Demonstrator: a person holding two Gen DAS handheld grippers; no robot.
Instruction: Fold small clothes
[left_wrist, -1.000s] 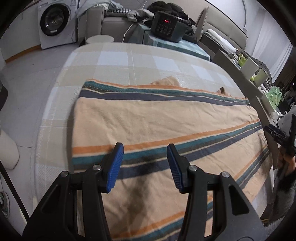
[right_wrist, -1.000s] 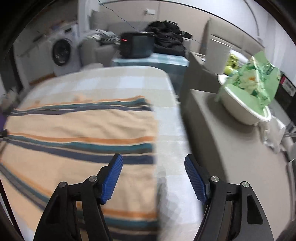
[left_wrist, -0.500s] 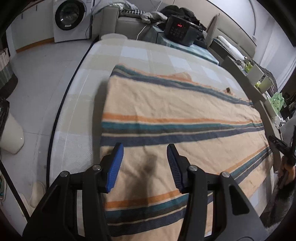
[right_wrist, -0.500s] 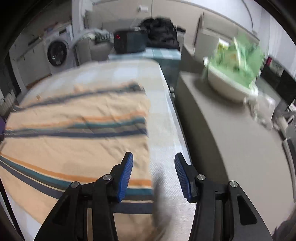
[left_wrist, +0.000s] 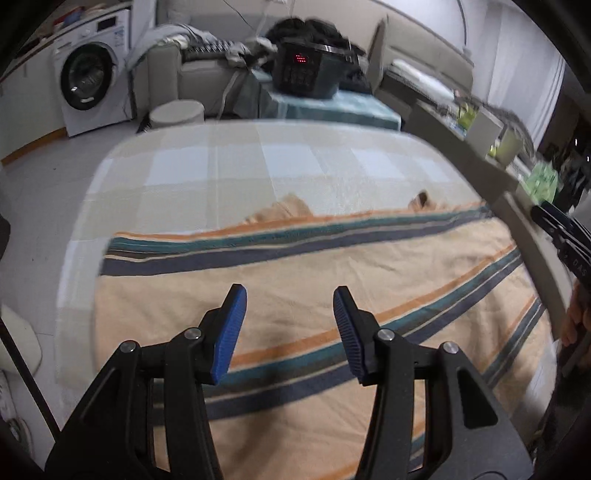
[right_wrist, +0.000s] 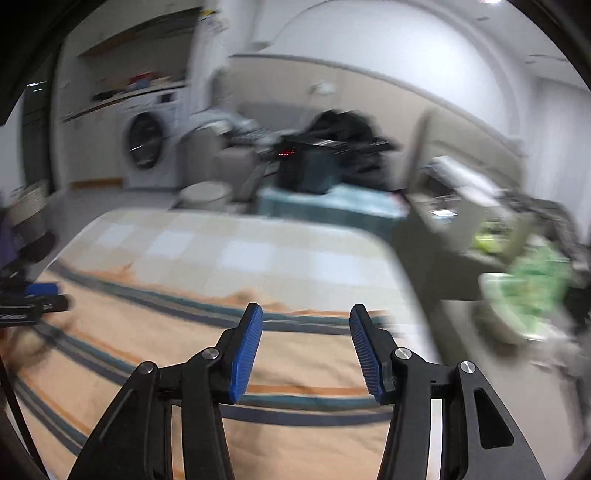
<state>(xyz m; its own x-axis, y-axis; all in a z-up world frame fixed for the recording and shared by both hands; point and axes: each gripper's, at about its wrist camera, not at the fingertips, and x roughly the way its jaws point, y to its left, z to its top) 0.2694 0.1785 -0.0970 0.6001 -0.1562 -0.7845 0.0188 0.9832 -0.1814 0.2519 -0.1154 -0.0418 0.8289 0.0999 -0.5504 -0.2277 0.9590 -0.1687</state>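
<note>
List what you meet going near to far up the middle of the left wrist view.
Left gripper → striped cloth → checked table cover → black cooker.

Striped garment (left_wrist: 332, 280): peach-orange knit cloth crossed by bands of teal, navy-grey and orange, laid out flat and spread wide across a table covered in a pale checked cloth (left_wrist: 258, 162), reaching nearly to the table's right edge. Far edge carries a teal and navy band pair, and two small peach-coloured bits of fabric poke out from under it onto the checked cloth. Surface mostly smooth with faint creases; the right wrist view (right_wrist: 303, 354) shows it blurred.
</note>
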